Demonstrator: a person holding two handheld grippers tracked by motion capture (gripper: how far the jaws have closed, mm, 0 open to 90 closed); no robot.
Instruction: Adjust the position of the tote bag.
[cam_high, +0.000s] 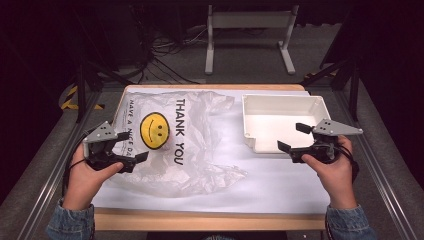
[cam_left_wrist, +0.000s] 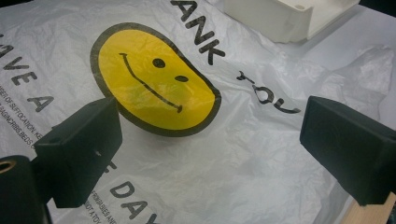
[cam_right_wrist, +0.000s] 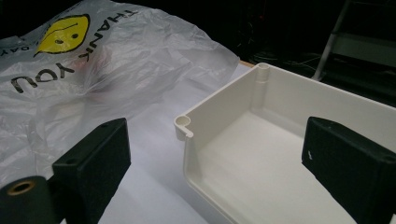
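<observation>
One white tray (cam_high: 260, 146) sits on the right half of the table (cam_high: 200, 220), and what shows of its inside is bare. One plastic bag (cam_high: 200, 165) lies crumpled on the left half, thin and see-through white, printed with a yellow smiley (cam_high: 154, 130) and black "THANK YOU" lettering. The bag bulges under the smiley, and a faint reddish tint shows through the plastic in the right gripper view, so something may be inside; I cannot tell what. The left gripper (cam_high: 130, 146) hovers over the bag's near left edge, jaws wide apart and holding nothing. The right gripper (cam_high: 293, 137) hangs at the tray's near edge, also wide open and empty.
</observation>
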